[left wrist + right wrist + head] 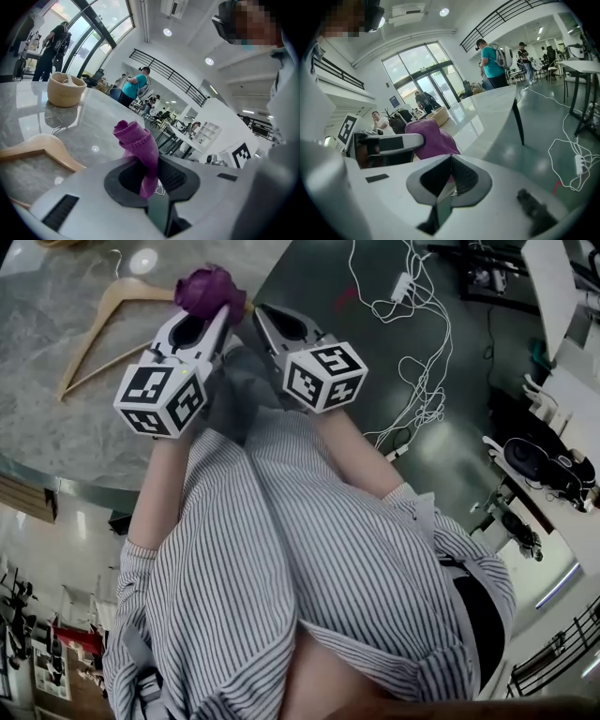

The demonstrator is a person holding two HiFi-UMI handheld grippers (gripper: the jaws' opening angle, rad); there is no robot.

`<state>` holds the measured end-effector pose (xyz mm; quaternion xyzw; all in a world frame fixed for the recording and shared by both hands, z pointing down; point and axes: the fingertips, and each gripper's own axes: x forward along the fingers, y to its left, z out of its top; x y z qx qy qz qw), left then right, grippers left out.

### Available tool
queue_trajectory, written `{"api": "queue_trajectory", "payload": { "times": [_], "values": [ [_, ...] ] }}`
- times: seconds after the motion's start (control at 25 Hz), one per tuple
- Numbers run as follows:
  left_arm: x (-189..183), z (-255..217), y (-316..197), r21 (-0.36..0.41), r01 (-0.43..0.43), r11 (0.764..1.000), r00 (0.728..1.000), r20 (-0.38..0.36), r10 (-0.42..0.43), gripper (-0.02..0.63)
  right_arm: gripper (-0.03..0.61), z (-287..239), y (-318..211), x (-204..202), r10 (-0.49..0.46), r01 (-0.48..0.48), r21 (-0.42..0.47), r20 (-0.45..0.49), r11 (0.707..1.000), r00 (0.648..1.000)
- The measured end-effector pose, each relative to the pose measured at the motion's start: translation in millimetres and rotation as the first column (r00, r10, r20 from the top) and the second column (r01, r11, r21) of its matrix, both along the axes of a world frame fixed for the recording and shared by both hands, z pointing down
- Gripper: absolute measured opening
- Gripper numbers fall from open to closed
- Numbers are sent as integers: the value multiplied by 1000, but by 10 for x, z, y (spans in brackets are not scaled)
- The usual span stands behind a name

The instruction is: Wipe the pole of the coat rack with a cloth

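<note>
A purple cloth (pixel 208 289) is bunched between the jaws of my left gripper (pixel 217 315), which is shut on it above the marble table (pixel 56 427). In the left gripper view the cloth (pixel 138 143) sticks up out of the left gripper (pixel 150 164). My right gripper (pixel 258 315) hangs close beside it on the right, its jaws shut with nothing between them. The right gripper view shows the right gripper (pixel 450 161) pressed together, with the cloth (pixel 431 140) and the left gripper (pixel 384 143) just to its left. No coat rack pole is in any view.
A wooden hanger (pixel 103 315) lies on the table left of the grippers, also in the left gripper view (pixel 42 150). A beige basket (pixel 65 89) stands further along the table. White cables (pixel 412 352) trail over the dark floor to the right. People stand in the background.
</note>
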<state>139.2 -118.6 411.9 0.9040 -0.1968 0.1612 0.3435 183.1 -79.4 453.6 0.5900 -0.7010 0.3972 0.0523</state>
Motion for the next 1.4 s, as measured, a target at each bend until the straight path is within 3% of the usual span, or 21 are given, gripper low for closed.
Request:
{"api": "queue_trajectory", "payload": {
  "times": [0.56, 0.88, 1.4],
  "values": [
    [86, 357, 118, -88, -29, 996, 1000, 7, 30, 80, 15, 279, -18, -62, -1, 2, -52, 30, 999, 1000],
    [98, 484, 81, -163, 0, 987, 1000, -10, -1, 80, 15, 350, -35, -10, 11, -9, -62, 34, 998, 999],
    [-33, 515, -4, -170, 44, 984, 999, -7, -46, 80, 15, 370, -100, -150, -18, 20, -63, 36, 998, 999]
  ]
}}
